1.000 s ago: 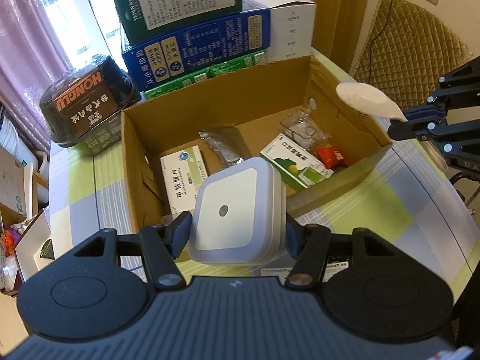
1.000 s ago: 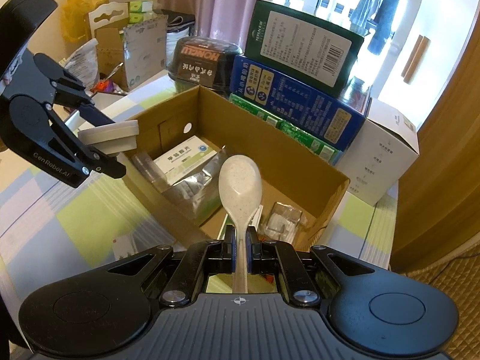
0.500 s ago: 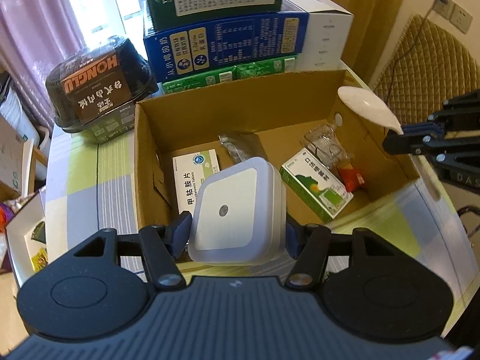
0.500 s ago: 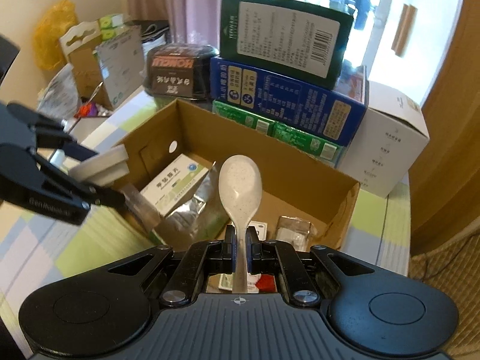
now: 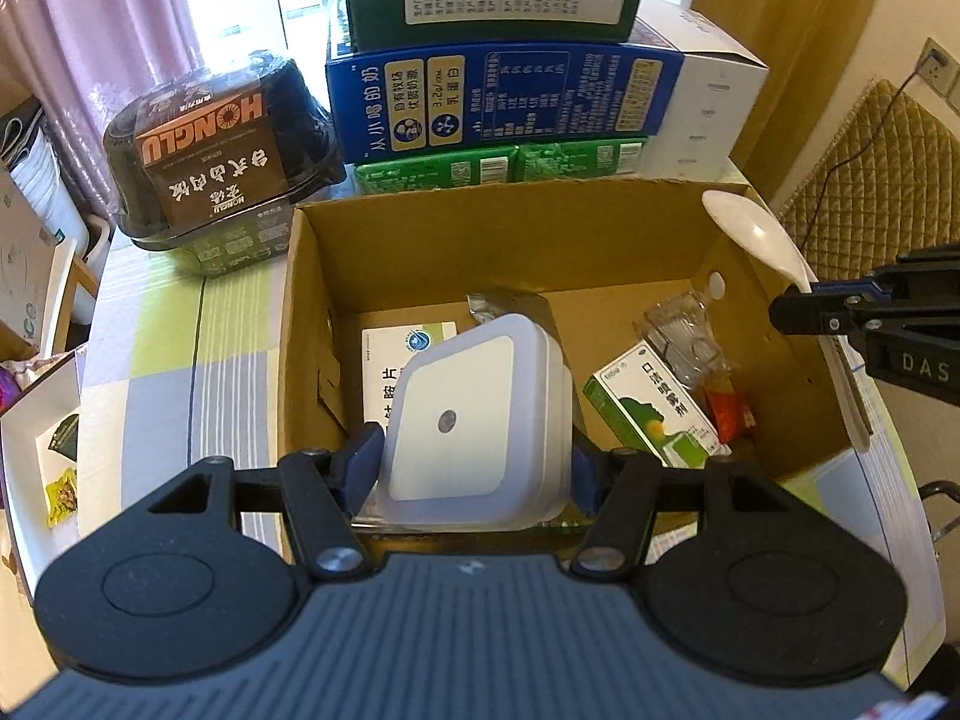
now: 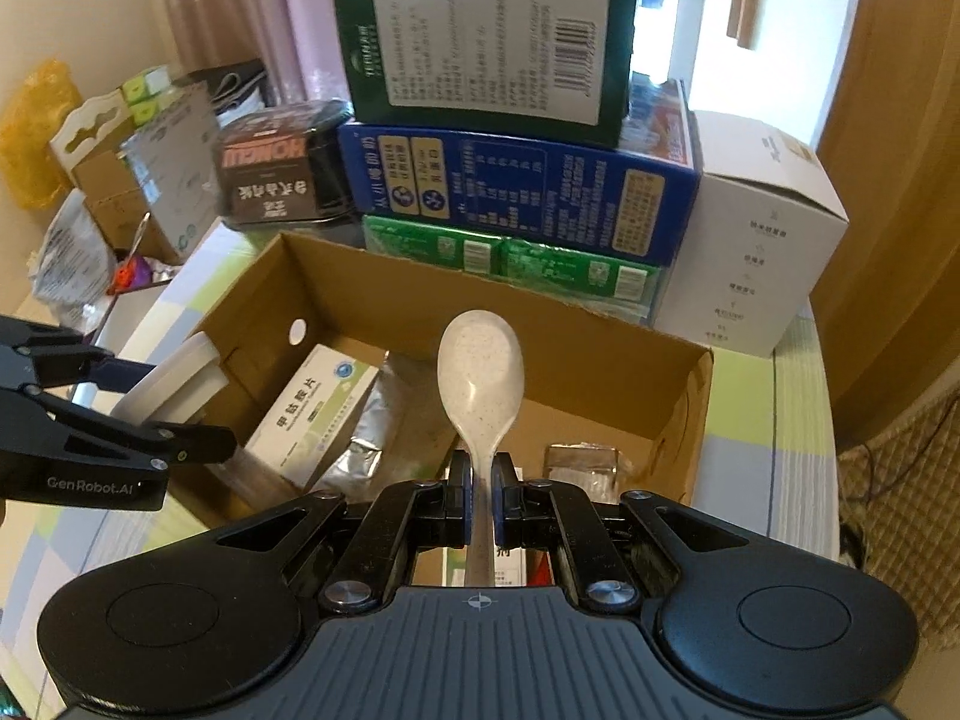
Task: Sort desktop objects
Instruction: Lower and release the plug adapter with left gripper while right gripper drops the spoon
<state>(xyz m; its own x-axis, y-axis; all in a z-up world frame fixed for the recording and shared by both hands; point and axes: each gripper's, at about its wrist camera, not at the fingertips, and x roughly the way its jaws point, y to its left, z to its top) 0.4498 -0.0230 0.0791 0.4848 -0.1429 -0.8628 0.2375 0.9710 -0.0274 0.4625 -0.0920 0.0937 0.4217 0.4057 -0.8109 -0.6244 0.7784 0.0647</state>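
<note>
Left hand-held gripper: jaws spread wide, clamped on a square white night light. Right hand-held gripper: jaws nearly together, pinching a speckled spoon by its handle, bowl forward.

My table wore a checked cloth of green, grey and white. An open cardboard box sat on it near the middle. Toward the far edge stood green cartons, a white box and a black HONGLU tub.
</note>
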